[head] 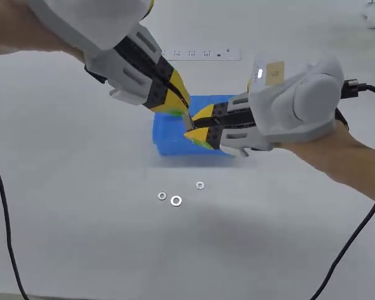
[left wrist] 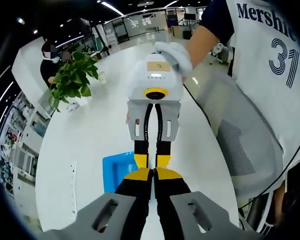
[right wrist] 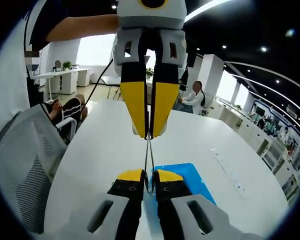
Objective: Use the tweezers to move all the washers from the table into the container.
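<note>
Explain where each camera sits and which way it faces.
Head view: on the headset, looking down at the white table, the blue plastic container, three small metal washers; left gripper, right gripper and a forearm show.
Left gripper view: on the left gripper, facing the right gripper and the person's jersey.
Right gripper view: on the right gripper, facing the left gripper; thin metal tweezers run between them.
Shared: the gripper views face each other; all show the container.
</note>
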The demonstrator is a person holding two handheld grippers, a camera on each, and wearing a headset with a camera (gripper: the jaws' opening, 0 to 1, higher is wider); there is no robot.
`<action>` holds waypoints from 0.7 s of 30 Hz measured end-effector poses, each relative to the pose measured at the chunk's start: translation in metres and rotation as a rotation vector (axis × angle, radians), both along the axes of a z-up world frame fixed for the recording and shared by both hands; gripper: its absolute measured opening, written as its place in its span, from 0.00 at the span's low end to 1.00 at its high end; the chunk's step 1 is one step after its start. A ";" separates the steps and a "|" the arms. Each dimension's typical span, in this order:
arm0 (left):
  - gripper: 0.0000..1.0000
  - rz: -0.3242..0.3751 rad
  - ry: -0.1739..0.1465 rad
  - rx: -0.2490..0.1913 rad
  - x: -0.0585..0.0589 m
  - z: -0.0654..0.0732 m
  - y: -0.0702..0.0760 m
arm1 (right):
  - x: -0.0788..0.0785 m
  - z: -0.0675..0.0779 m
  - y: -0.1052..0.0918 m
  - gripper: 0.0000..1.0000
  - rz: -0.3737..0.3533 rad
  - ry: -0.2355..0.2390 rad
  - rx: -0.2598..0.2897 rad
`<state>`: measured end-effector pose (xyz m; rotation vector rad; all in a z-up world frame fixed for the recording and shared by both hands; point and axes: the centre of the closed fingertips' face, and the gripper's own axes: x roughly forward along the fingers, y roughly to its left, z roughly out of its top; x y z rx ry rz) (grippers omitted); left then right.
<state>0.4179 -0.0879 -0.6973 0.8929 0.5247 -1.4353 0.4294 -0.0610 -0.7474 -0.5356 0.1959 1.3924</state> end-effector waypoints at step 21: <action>0.06 0.008 0.000 0.014 0.061 -0.018 0.014 | 0.064 -0.019 0.017 0.10 -0.022 -0.001 -0.003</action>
